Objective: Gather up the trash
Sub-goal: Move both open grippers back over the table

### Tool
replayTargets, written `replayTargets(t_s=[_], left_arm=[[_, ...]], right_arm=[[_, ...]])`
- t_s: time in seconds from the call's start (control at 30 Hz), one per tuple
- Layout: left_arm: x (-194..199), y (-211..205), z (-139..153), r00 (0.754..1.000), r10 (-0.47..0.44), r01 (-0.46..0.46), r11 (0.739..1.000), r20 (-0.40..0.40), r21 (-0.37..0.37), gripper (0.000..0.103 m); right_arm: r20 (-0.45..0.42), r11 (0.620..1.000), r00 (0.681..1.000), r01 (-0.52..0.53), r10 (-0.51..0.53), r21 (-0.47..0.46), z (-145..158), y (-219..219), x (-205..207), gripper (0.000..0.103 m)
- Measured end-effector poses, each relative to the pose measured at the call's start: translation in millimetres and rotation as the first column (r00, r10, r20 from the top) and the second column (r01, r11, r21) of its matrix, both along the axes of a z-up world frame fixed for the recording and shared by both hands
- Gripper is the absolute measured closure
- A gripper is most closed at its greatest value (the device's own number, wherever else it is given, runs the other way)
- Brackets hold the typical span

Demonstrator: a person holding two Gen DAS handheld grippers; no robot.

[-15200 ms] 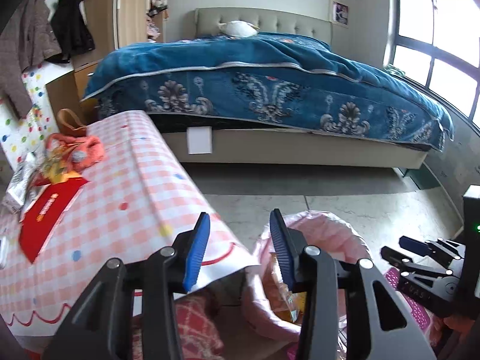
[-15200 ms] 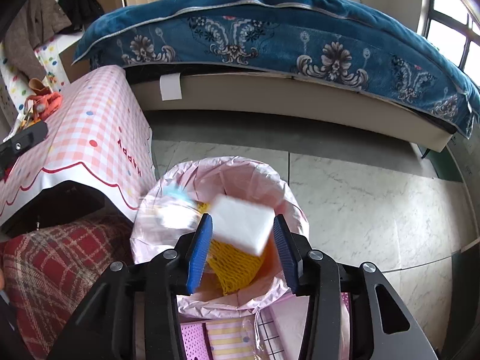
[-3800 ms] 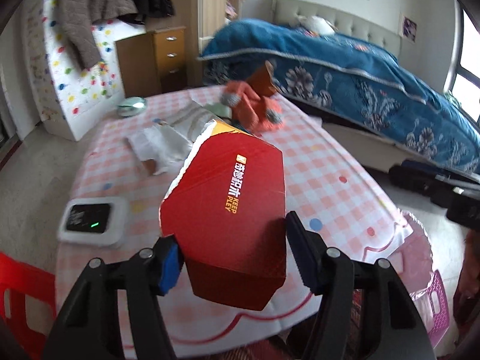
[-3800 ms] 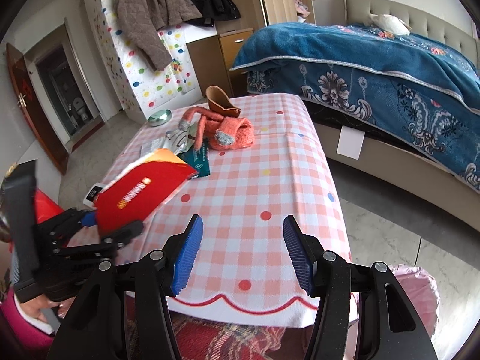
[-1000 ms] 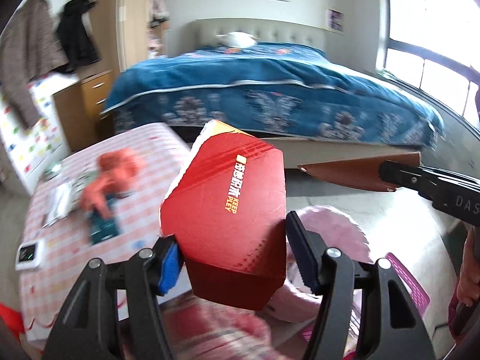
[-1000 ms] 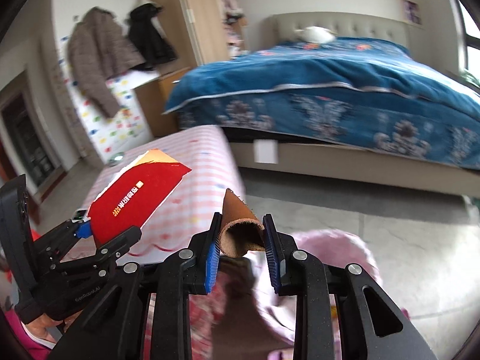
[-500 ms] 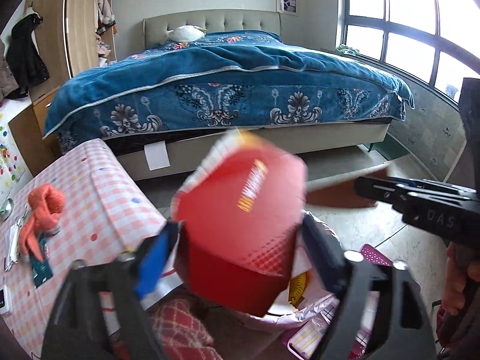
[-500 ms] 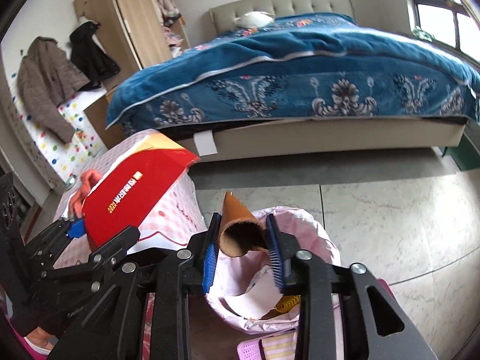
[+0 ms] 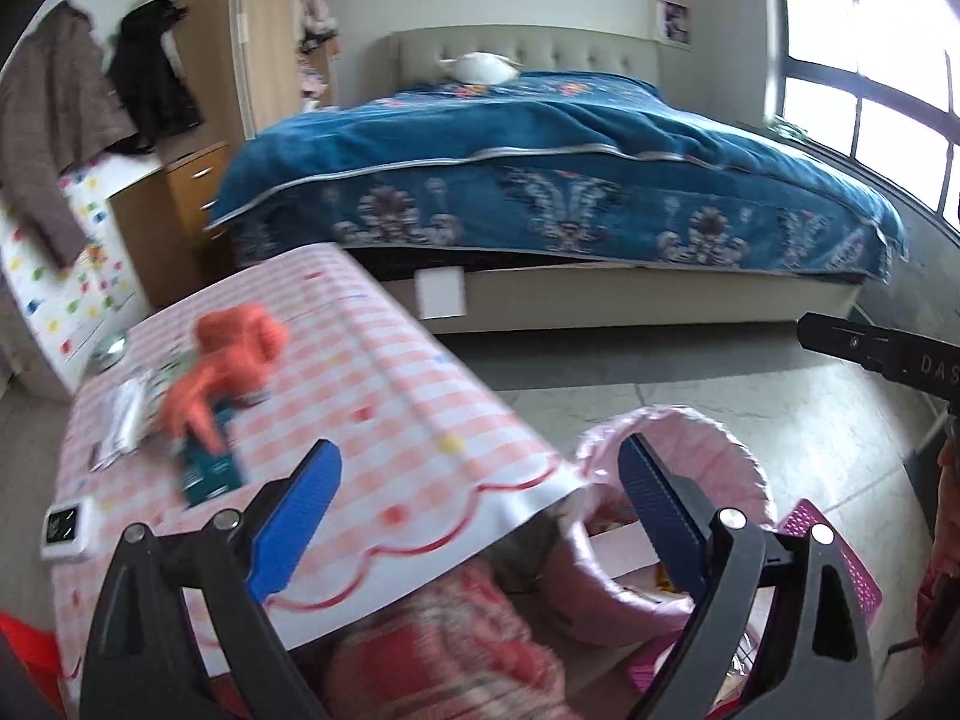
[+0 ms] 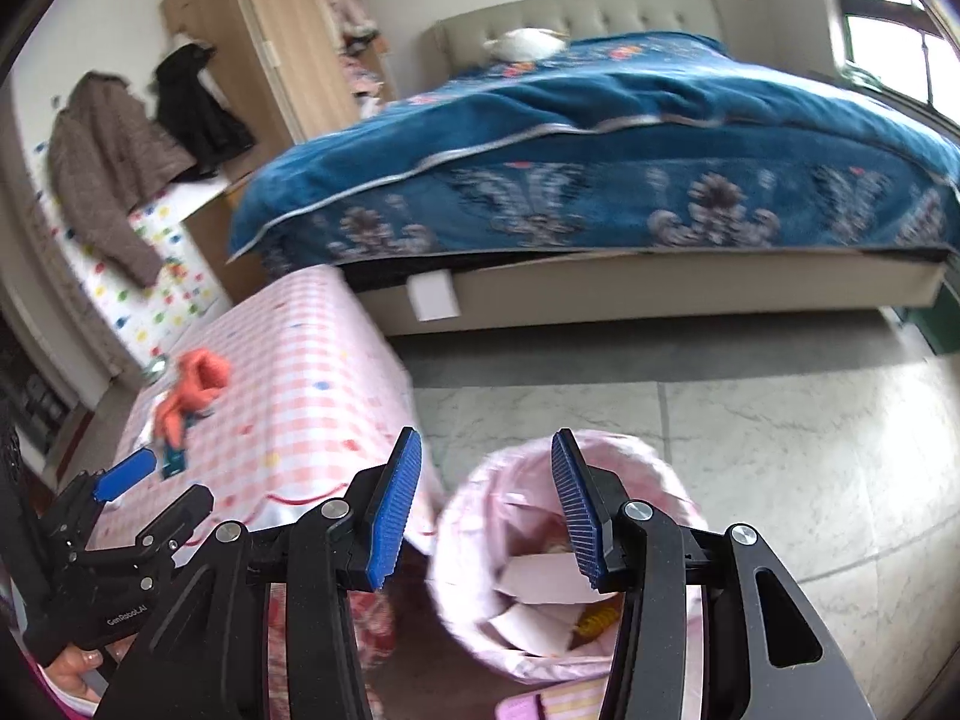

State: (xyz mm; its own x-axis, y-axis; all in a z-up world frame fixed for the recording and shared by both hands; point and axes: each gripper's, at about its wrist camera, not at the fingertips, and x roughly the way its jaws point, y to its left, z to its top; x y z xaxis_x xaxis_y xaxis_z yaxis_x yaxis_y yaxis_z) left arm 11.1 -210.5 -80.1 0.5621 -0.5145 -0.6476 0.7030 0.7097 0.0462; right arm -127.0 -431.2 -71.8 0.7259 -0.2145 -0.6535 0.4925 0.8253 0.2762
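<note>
The bin with a pink liner (image 10: pixel 660 474) stands on the floor by the table corner and holds white card pieces (image 10: pixel 534 576) and a yellow net (image 10: pixel 594 621). My right gripper (image 10: pixel 485 507) hangs over its rim, jaws opening, with nothing between them. My left gripper (image 9: pixel 480 504) is over the table corner beside the bin (image 9: pixel 678 417), jaws opening wide and empty. The red box and the brown cone are not in view. On the checked tablecloth (image 9: pixel 390 396) remain an orange plush item (image 9: pixel 234 360), a teal packet (image 9: pixel 210 474) and a silvery wrapper (image 9: pixel 126 420).
A white device (image 9: pixel 66 525) lies at the table's near left. A red plaid cushion (image 9: pixel 444 654) sits under the table edge, and a pink basket (image 9: pixel 840 546) stands beside the bin. The blue-covered bed (image 9: pixel 570 192) fills the far side, with marble floor between.
The red box has gone from my left gripper and the brown cone from my right; both sets of jaws stand wider. The left view has swung back toward the table.
</note>
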Motion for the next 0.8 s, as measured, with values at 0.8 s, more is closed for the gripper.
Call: replayTargets(t_s=[0.8], left_arm=[[95,183,0,0.885,0.462,-0.463,0.886,-0.058,-0.009,0.009]], right_arm=[[-0.1,0.868,0.871,-0.489,0.481,-0.087,11,177,181,0.056]])
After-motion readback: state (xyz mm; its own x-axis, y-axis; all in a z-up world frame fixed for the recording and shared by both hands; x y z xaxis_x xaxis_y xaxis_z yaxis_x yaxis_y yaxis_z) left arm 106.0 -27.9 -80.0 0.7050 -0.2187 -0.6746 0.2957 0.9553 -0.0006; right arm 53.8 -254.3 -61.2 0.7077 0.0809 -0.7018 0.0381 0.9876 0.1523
